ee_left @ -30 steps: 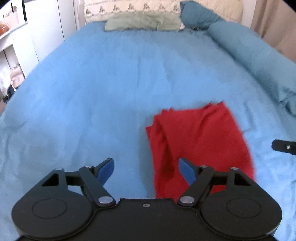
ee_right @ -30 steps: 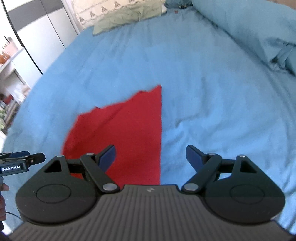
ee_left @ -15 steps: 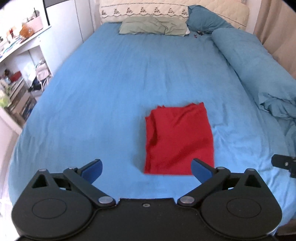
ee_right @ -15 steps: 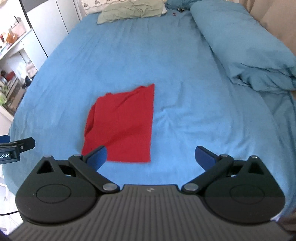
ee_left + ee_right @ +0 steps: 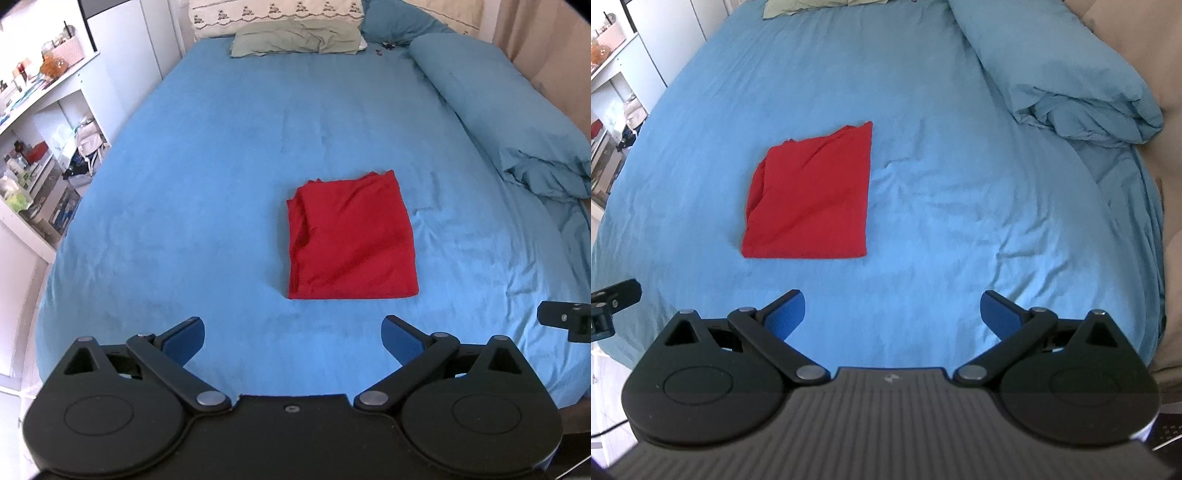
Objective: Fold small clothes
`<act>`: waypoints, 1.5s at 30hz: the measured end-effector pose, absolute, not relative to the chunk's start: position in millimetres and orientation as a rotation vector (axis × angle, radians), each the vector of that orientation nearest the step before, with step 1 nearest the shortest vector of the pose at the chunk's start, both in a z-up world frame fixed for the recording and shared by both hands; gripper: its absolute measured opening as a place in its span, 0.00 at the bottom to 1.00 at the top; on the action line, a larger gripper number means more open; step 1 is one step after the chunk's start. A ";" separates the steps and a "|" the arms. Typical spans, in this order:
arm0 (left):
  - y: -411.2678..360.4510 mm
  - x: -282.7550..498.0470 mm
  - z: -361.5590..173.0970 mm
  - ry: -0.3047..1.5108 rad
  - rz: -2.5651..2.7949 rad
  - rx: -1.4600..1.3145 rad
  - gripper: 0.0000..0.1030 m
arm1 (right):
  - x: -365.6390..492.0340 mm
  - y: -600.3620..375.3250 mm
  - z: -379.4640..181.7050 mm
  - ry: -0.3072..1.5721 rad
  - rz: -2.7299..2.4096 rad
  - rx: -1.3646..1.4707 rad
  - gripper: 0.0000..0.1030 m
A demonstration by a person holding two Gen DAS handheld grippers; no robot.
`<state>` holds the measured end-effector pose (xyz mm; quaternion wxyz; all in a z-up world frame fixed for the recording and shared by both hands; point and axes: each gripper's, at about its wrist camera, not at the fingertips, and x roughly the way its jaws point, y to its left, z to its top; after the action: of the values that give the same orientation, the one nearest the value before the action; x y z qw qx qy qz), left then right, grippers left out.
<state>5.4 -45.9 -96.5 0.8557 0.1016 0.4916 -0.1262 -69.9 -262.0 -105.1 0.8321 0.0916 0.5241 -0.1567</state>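
A red garment (image 5: 351, 236) lies folded into a rough rectangle on the blue bed sheet (image 5: 207, 192); it also shows in the right wrist view (image 5: 812, 199). My left gripper (image 5: 291, 338) is open and empty, held back above the bed's near edge, short of the garment. My right gripper (image 5: 892, 312) is open and empty, also held back, to the right of the garment. Neither touches the cloth.
A rolled blue duvet (image 5: 517, 122) lies along the bed's right side and shows in the right wrist view (image 5: 1063, 81). Pillows (image 5: 295, 37) lie at the head. White shelves with clutter (image 5: 37, 122) stand left of the bed. A beige curtain (image 5: 1137, 48) hangs at the right.
Both grippers have pulled back and up from the red garment and opened wider. The garment stays folded on the sheet and looks smaller and farther away.
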 end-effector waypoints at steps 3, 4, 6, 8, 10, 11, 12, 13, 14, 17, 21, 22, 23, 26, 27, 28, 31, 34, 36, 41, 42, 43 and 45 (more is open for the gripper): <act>-46.7 3.9 -95.3 1.026 -0.263 0.215 1.00 | -72.3 -260.9 -105.1 1.112 -0.326 0.192 1.00; -46.7 4.0 -94.8 1.024 -0.259 0.212 1.00 | -72.4 -260.4 -105.2 1.112 -0.323 0.189 1.00; -47.0 3.0 -94.0 1.024 -0.256 0.200 1.00 | -72.2 -260.4 -105.9 1.118 -0.315 0.197 1.00; -46.4 2.5 -93.3 1.025 -0.254 0.197 1.00 | -72.4 -259.8 -105.5 1.118 -0.313 0.204 1.00; -44.8 2.0 -92.0 1.024 -0.255 0.198 1.00 | -71.7 -257.9 -106.2 1.119 -0.313 0.203 1.00; -44.2 2.1 -90.8 1.023 -0.256 0.197 1.00 | -72.0 -257.7 -106.6 1.120 -0.312 0.203 1.00; -43.4 2.4 -90.1 1.022 -0.258 0.198 1.00 | -72.4 -257.4 -107.2 1.120 -0.312 0.201 1.00; -43.7 2.2 -89.6 1.021 -0.259 0.199 1.00 | -72.6 -258.0 -107.1 1.119 -0.310 0.200 1.00; -43.1 1.9 -89.3 1.020 -0.261 0.203 1.00 | -72.9 -257.8 -107.1 1.119 -0.310 0.200 1.00; -43.5 1.0 -88.0 1.013 -0.262 0.211 1.00 | -73.6 -258.0 -106.3 1.117 -0.308 0.201 1.00; -44.9 -0.1 -87.1 1.011 -0.263 0.214 1.00 | -75.6 -255.9 -105.6 1.112 -0.308 0.197 1.00; -45.0 -0.8 -86.7 1.009 -0.263 0.216 1.00 | -75.8 -255.1 -106.2 1.112 -0.308 0.197 1.00; -45.1 -0.5 -85.7 1.008 -0.264 0.218 1.00 | -75.9 -254.8 -106.2 1.111 -0.309 0.198 1.00; -45.5 -0.7 -84.7 1.006 -0.270 0.222 1.00 | -76.5 -254.0 -106.6 1.110 -0.311 0.199 1.00; -45.7 -0.8 -84.7 1.005 -0.271 0.224 1.00 | -76.6 -254.7 -106.5 1.111 -0.309 0.198 1.00; -45.6 -0.6 -84.6 1.005 -0.271 0.226 1.00 | -76.5 -255.5 -106.7 1.111 -0.307 0.197 1.00; -45.6 -0.7 -84.2 1.006 -0.274 0.227 1.00 | -76.8 -255.0 -106.0 1.112 -0.309 0.198 1.00; -47.2 -0.7 -83.6 1.002 -0.274 0.235 1.00 | -76.8 -254.9 -105.5 1.112 -0.309 0.197 1.00; -48.1 -1.0 -83.6 0.999 -0.273 0.239 1.00 | -77.5 -254.8 -105.6 1.110 -0.309 0.198 1.00; -49.4 -1.1 -83.3 1.000 -0.275 0.238 1.00 | -77.1 -254.5 -104.3 1.113 -0.313 0.200 1.00; -49.5 -1.1 -83.3 1.000 -0.275 0.238 1.00 | -77.2 -254.5 -103.7 1.114 -0.314 0.199 1.00; -49.7 -1.2 -83.3 1.000 -0.276 0.237 1.00 | -76.7 -254.8 -102.4 1.114 -0.315 0.198 1.00; -48.6 -0.8 -83.4 1.001 -0.279 0.238 1.00 | -76.3 -253.8 -101.3 1.113 -0.316 0.197 1.00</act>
<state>-0.8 -48.6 -83.4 0.8613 0.1134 0.4771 -0.1330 -76.3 -253.8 -101.3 0.8326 0.0928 0.5252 -0.1493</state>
